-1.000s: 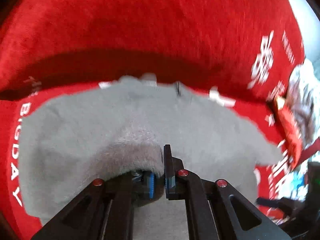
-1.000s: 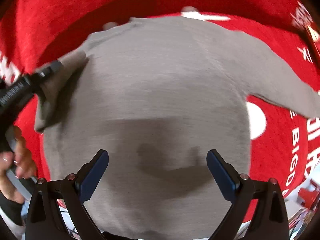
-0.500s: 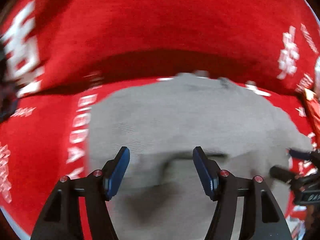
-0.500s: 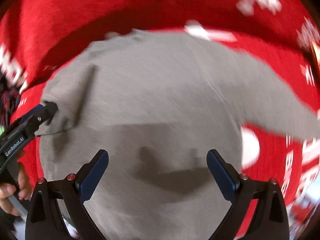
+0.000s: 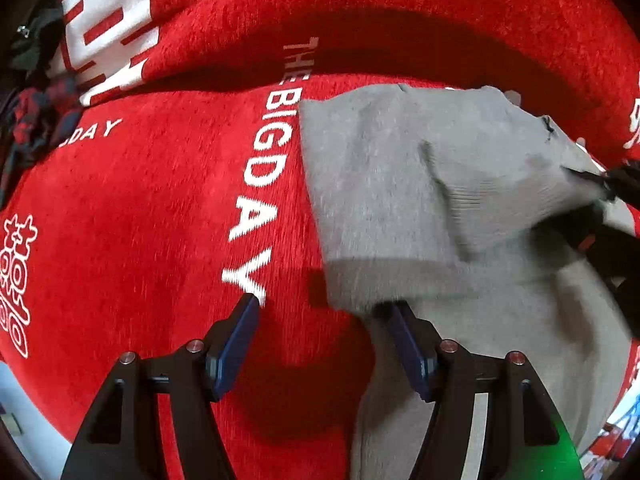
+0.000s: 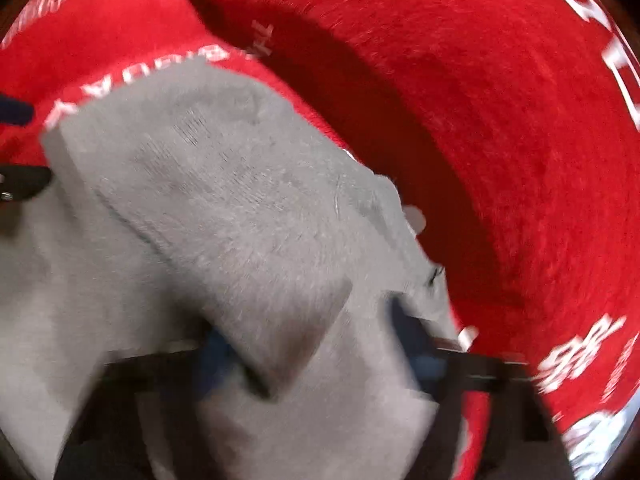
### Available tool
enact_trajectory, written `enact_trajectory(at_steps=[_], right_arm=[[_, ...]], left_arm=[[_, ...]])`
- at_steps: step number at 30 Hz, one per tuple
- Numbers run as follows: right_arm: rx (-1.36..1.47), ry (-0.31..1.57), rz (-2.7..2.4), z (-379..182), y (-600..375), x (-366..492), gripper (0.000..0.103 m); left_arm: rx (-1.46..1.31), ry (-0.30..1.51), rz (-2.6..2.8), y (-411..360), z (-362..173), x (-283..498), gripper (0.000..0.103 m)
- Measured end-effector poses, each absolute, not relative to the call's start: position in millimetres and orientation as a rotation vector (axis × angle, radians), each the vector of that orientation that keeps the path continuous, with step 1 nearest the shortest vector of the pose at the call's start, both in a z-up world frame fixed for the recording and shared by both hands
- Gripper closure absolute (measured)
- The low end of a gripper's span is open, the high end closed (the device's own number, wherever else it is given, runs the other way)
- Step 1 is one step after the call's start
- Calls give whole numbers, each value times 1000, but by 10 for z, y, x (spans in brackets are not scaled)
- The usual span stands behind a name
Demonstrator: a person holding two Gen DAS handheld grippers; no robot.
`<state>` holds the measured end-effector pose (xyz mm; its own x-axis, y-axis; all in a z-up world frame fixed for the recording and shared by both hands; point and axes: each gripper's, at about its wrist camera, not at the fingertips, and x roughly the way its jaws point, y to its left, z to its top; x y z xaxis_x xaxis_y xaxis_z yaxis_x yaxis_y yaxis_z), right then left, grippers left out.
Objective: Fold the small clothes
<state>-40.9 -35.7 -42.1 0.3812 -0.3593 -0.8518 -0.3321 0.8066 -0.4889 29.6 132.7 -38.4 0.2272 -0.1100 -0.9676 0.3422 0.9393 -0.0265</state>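
A small grey knit sweater (image 5: 404, 184) lies on the red cloth, its left sleeve folded across the body. My left gripper (image 5: 320, 320) is open and empty, hovering at the sweater's left edge; its right finger (image 5: 404, 336) is over the grey fabric. In the right wrist view the sweater (image 6: 240, 208) fills the lower left, blurred. My right gripper (image 6: 308, 344) is mostly hidden under a grey flap, jaws apart with fabric draped over and between them. The right gripper's tip also shows in the left wrist view (image 5: 612, 184) at the sweater's far side.
The red plush blanket (image 5: 140, 220) with white "THE BIG DAY" lettering covers the surface and rises in a fold behind. Dark plaid clothing (image 5: 32, 120) lies at the far left. A pale floor strip shows at the lower left corner.
My left gripper let go of the sleeve, opened and drew back left to the sweater's edge. My right gripper swung in low over the sweater, and fabric now covers its fingers.
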Motion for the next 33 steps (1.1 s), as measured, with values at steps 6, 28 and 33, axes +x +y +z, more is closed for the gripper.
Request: enact_trajectory(at_steps=[6, 28, 33], right_arm=[[225, 1104, -215, 125, -1514, -609, 96], [1135, 1007, -430, -428, -2936, -1593, 68], [1148, 997, -394, -509, -2953, -1433, 71]], left_arm=[[198, 1301, -293, 1324, -363, 348, 36], [159, 1344, -275, 1382, -377, 445, 36], [132, 1325, -245, 1376, -367, 470, 36]])
